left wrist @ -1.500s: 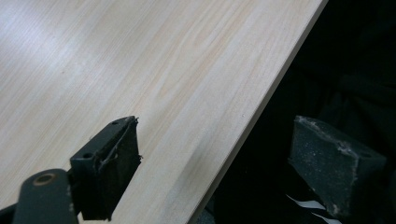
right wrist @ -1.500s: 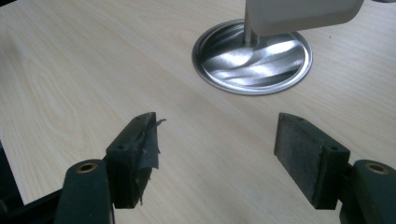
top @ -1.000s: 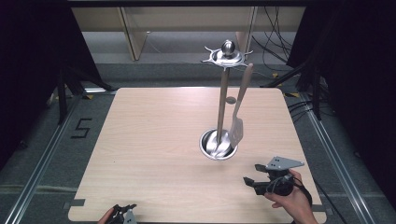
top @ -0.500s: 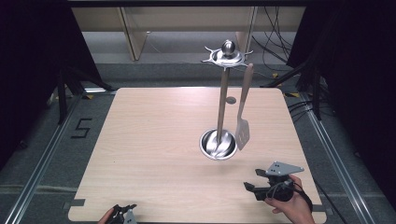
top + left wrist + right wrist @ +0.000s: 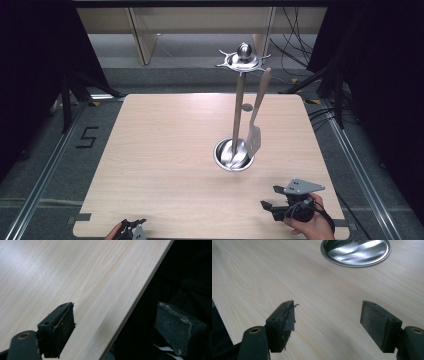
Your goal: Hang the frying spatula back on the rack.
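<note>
Right claw [image 5: 272,209] drawn back toward counter [image 5: 165,150] edge; spatula [image 5: 256,120] left hanging on rack [image 5: 240,100] ahead. Both claws wide open, empty; left claw [image 5: 134,229] at near edge. Hanging step seemingly done; next: rest.

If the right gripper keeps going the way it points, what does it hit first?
Probably the steel base dish of the utensil stand. The right gripper is open over bare table, the dish ahead and slightly right. Height is unclear, so it might skim the rim.
</note>
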### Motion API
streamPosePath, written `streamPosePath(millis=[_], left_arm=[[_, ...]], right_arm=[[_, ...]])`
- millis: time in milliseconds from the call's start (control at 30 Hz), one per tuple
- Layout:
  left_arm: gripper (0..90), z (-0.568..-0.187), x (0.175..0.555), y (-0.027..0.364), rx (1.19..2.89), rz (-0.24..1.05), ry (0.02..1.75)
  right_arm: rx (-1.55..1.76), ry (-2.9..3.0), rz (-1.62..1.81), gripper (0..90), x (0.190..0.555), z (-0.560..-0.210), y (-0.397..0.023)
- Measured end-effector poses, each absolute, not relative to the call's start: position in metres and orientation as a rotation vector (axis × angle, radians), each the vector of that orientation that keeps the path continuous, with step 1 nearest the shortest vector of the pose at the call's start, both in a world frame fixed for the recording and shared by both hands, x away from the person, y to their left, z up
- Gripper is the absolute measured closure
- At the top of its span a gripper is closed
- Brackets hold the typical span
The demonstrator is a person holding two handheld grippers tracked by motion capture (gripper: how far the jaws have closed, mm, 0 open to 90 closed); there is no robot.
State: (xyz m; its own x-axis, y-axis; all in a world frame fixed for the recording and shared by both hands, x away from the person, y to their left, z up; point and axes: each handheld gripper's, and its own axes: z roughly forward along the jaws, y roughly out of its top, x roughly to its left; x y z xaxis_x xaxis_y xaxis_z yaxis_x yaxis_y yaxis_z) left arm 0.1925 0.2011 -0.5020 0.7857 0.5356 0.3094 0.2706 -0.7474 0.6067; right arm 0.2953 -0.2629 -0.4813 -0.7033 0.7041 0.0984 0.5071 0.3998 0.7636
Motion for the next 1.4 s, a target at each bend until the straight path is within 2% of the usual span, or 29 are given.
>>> streamPosePath(millis=[1400], left_arm=[[15.2,-0.502,0.192,0.201,2.425,0.643,0.599]], right_arm=[[1.026,2.4,1.131,26.9,0.264,-0.49,-0.269]])
